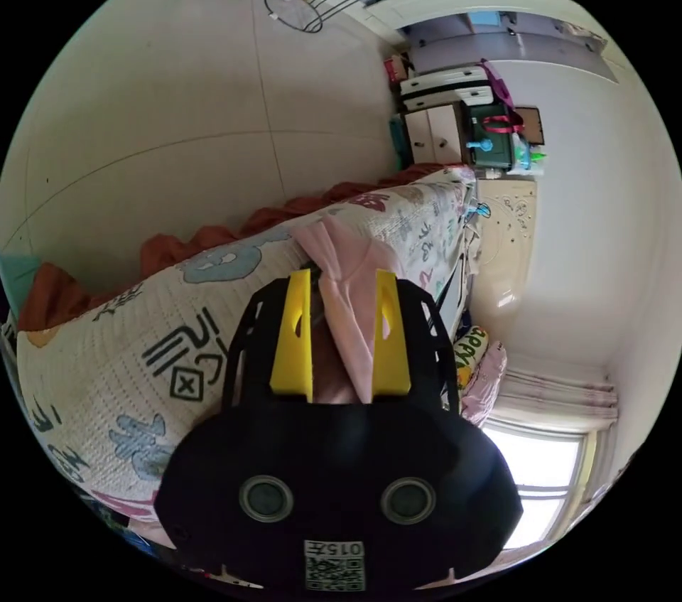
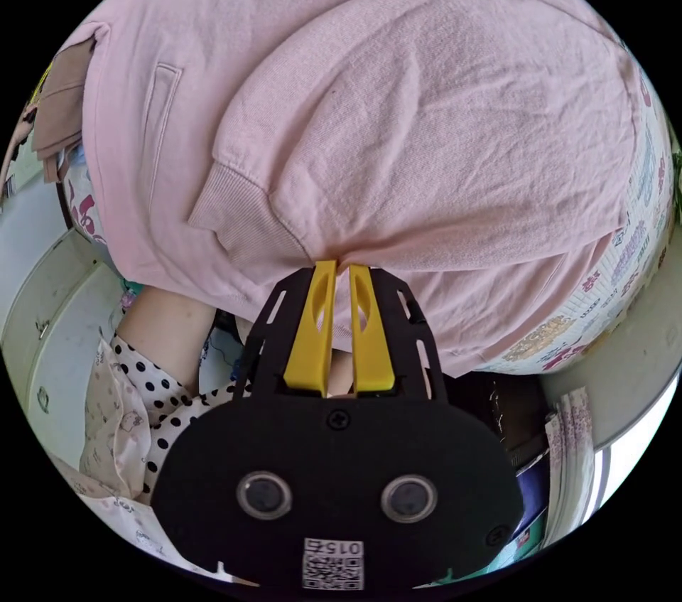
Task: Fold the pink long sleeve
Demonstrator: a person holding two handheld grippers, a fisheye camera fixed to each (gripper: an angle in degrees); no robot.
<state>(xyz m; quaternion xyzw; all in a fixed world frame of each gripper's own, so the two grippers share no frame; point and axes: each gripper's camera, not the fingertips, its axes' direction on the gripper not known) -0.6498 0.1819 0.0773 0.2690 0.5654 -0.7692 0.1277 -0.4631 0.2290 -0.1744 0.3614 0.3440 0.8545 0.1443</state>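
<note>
A: Start near. What has the right gripper (image 2: 341,266) got?

B: Its 2 yellow jaws are nearly together, pinching an edge of the soft pink cotton long-sleeve top (image 2: 398,133), just beside the ribbed cuff (image 2: 245,229). The top lies spread on the white quilted bed cover printed with cartoon lettering (image 2: 611,275).

A: And the left gripper (image 1: 344,275)?

B: Its jaws stand apart, with a strip of the same pink top (image 1: 348,303) running up between them. I cannot tell whether both jaws press on it.

A: Then the risk?

B: I think that strip could slide free if lifted, dropping the fold. The right's shallow bite could also slip. Further off, the rust-orange blanket (image 1: 213,239) bunches along the bed's far edge, so a dragged sleeve might snag there.
</note>
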